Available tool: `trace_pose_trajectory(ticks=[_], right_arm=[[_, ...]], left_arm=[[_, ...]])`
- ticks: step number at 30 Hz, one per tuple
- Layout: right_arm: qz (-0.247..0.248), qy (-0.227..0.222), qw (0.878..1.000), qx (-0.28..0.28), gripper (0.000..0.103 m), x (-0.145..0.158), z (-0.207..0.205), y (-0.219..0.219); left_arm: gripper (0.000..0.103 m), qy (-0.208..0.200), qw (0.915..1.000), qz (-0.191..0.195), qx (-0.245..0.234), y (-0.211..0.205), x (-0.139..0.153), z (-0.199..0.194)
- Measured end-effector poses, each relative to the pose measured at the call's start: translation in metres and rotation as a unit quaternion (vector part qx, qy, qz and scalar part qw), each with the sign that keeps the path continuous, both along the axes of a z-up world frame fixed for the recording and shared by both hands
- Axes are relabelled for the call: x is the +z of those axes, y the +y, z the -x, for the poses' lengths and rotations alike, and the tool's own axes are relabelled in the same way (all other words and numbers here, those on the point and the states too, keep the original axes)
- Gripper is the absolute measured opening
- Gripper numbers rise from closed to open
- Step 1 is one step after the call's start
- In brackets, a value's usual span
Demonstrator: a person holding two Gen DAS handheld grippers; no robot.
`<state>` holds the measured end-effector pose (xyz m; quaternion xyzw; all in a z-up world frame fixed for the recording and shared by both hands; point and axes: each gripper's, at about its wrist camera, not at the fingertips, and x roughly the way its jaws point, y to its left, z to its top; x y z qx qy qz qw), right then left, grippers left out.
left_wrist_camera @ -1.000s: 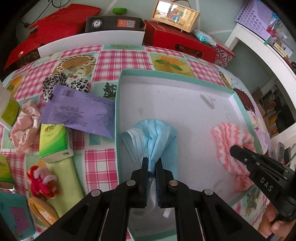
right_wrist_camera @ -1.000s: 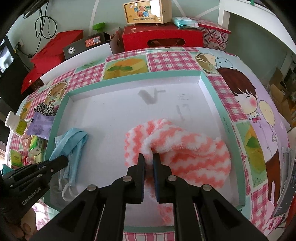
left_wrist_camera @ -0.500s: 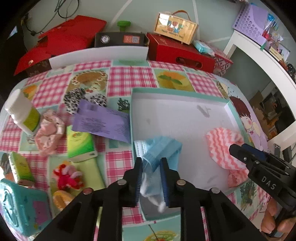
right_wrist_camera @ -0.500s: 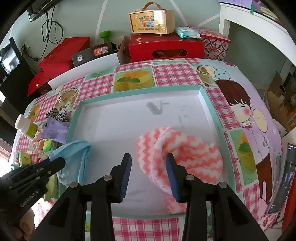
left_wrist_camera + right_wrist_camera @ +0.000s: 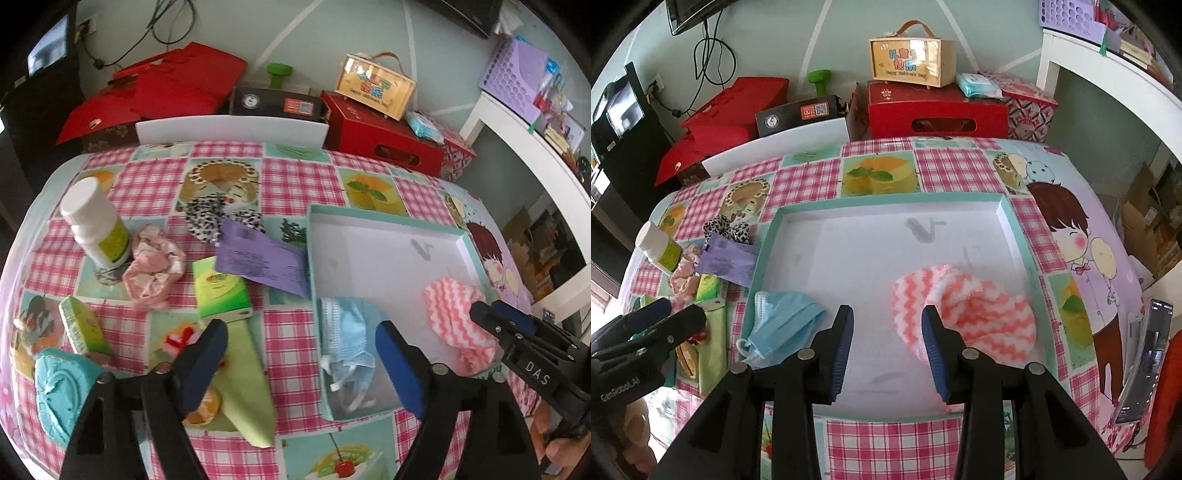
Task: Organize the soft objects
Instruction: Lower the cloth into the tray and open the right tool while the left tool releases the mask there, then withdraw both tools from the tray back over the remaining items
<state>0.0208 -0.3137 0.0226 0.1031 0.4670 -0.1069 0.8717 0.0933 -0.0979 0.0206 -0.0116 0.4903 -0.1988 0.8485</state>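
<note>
The left gripper [image 5: 301, 360] is opening, empty, above the tray's [image 5: 388, 221] near-left wall where the blue face mask [image 5: 349, 332] lies lengthwise — the right gripper [image 5: 888, 347] gapes empty, bare floor beyond, the pink-striped cloth [image 5: 975, 310] crumpled just right.

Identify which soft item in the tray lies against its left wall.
The blue face mask, bunched against the tray's left wall; the pink zigzag cloth lies toward the right.

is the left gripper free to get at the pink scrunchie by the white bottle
Probably yes: the left gripper is opening with nothing between its fingers, and the pink scrunchie lies uncovered on the tablecloth, beside the white bottle.
</note>
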Motion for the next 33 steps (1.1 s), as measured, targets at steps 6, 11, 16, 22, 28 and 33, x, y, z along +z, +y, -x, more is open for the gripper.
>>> trace_pose_trajectory(ticks=[6,11,16,22,28,33], right_arm=[[0.005,-0.008,1.0,0.002,0.058,0.009,-0.002,0.012],[0.007,-0.014,1.0,0.016,0.058,0.017,-0.01,0.028],[0.009,-0.016,0.999,0.041,0.058,0.02,-0.02,0.053],[0.009,-0.016,0.997,0.078,0.058,0.019,-0.036,0.089],[0.006,-0.01,0.993,0.118,0.058,0.013,-0.052,0.124],[0.007,0.0,0.989,0.149,0.058,0.004,-0.069,0.153]], left_arm=[[0.091,0.0,0.9995,-0.002,0.03,0.036,0.006,-0.007],[0.091,-0.009,0.9978,-0.007,0.066,0.078,0.018,-0.015],[0.1,-0.012,0.9943,-0.011,0.106,0.12,0.026,-0.022],[0.102,-0.011,0.9888,-0.017,0.148,0.167,0.025,-0.03],[0.103,0.006,0.9843,-0.018,0.176,0.206,0.018,-0.036],[0.103,0.033,0.9827,-0.014,0.182,0.224,0.008,-0.045]])
